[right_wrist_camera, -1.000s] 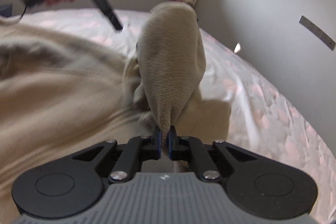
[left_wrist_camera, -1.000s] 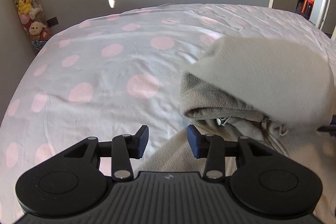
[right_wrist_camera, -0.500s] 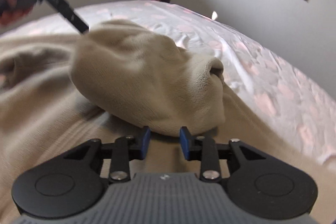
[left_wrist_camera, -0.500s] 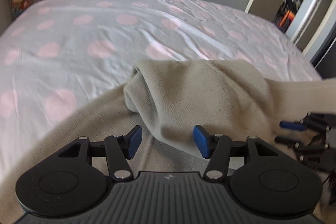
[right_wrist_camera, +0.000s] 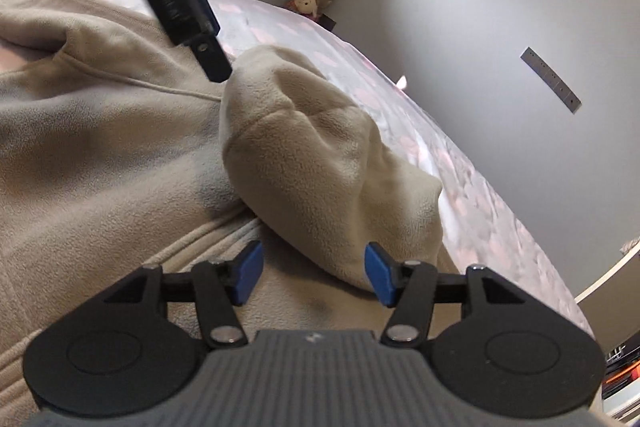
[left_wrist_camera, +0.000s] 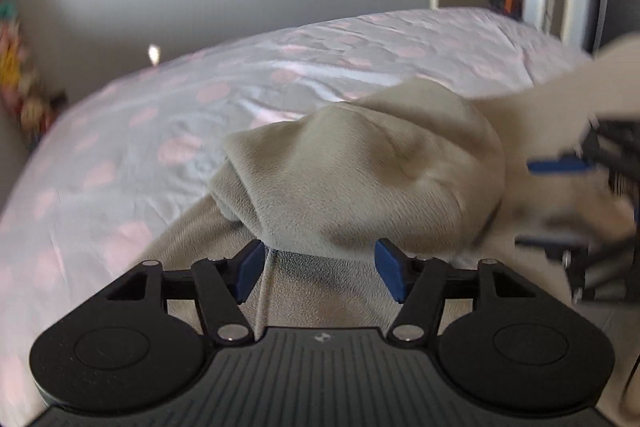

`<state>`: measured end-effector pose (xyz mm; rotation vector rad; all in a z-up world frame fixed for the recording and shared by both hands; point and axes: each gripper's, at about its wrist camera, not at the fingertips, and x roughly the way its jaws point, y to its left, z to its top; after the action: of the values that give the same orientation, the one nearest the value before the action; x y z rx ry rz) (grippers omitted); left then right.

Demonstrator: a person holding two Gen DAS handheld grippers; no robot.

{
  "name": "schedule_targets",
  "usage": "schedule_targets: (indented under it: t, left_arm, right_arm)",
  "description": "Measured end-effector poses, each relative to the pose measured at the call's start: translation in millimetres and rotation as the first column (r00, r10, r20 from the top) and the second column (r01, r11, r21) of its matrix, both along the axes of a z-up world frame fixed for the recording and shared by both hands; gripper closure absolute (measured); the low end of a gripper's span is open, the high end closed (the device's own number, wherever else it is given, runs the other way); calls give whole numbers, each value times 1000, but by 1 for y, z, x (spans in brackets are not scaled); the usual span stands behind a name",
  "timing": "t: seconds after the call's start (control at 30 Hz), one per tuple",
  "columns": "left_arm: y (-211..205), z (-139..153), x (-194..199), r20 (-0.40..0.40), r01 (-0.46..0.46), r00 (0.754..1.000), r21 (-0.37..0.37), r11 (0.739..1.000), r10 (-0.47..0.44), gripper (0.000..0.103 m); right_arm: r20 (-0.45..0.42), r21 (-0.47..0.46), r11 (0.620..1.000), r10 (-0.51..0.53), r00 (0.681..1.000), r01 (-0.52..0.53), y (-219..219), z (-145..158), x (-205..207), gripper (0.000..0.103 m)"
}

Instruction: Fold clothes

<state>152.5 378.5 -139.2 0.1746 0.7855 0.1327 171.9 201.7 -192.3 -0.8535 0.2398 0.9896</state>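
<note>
Now both claws (left_wrist_camera: 318, 269) (right_wrist_camera: 314, 273) gape wide, holding nothing.

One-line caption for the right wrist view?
Right gripper, jaws open, above a beige hoodie with its hood bunched on a polka-dot bed.

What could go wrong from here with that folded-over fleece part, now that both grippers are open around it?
1. The bunched fleece flap lies lumpy on the beige garment and held by neither gripper; it may slump or unfold.
2. The left gripper and right gripper both face the same lump from close by, so they could collide or pinch extra layers.
3. A loose drawstring could snag a finger.
</note>
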Motion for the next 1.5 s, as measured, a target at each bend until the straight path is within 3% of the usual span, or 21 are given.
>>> schedule_targets:
  t: [0.1,0.2,0.27,0.4,0.47,0.53,0.6,0.63,0.7,0.77,0.83,0.97,1.03,1.1,1.13,1.2,1.33,1.43,1.5]
  left_arm:
    - [-24,-14,-1,-25,100,995,184,978,-97,36]
    - [-45,-32,-1,-53,183,983,379,907,-176,30]
    - [-57,-46,-1,-86,243,969,496,834,-232,30]
    - [-74,-80,1,-167,324,940,707,629,-297,28]
    - [-73,-95,7,-183,322,940,761,563,-289,28]
    - [-70,-108,14,-207,325,939,794,513,-274,28]
    - [-70,-115,18,-214,332,937,793,511,-276,29]
    - [-70,-115,19,-205,326,939,787,524,-275,31]
    - [-70,-110,22,-180,305,947,767,564,-267,51]
    - [-66,-98,26,-167,288,955,728,622,-247,84]
    - [-64,-82,28,-138,266,961,704,658,-241,96]
    - [-78,-45,19,-52,217,965,704,676,-255,98]
    - [-89,-40,14,-57,234,959,709,665,-276,98]
    - [-99,-56,11,-123,301,944,706,641,-307,98]
    - [-100,-67,11,-152,324,939,694,644,-309,98]
    - [-100,-89,11,-203,360,931,661,659,-305,98]
    - [-93,-120,10,-269,403,915,597,694,-300,98]
    - [-86,-120,11,-250,389,921,567,726,-299,98]
    - [-82,-112,11,-227,375,927,551,746,-298,90]
  right_arm:
    - [20,-18,1000,6,1000,-5,6,-3,0,43]
    - [70,-55,998,29,997,-25,11,-9,-1,43]
    - [105,-83,996,49,993,-41,14,-12,-1,42]
    - [176,-134,988,96,980,-72,21,-21,-2,42]
    - [213,-155,985,105,971,-72,25,-27,-2,42]
    - [252,-166,984,108,962,-67,28,-33,-2,42]
    - [282,-166,983,119,952,-74,29,-37,-4,44]
    - [301,-170,982,129,945,-80,30,-39,-5,44]
    - [347,-184,979,148,926,-87,30,-43,-9,54]
    - [379,-192,978,147,914,-77,29,-41,-5,77]
    - [396,-163,985,121,910,-60,27,-29,4,93]
    - [433,-22,1000,14,901,-5,19,10,22,96]
    - [444,22,1000,-24,896,16,14,23,29,96]
    - [439,-30,999,-3,899,17,10,13,32,96]
    - [417,-66,998,17,909,12,7,2,31,96]
    - [360,-139,990,54,931,-4,1,-22,27,96]
    - [337,-187,982,75,938,-11,-7,-42,20,96]
    - [325,-218,976,87,942,-15,-13,-56,14,93]
    - [317,-238,971,95,944,-18,-17,-65,10,89]
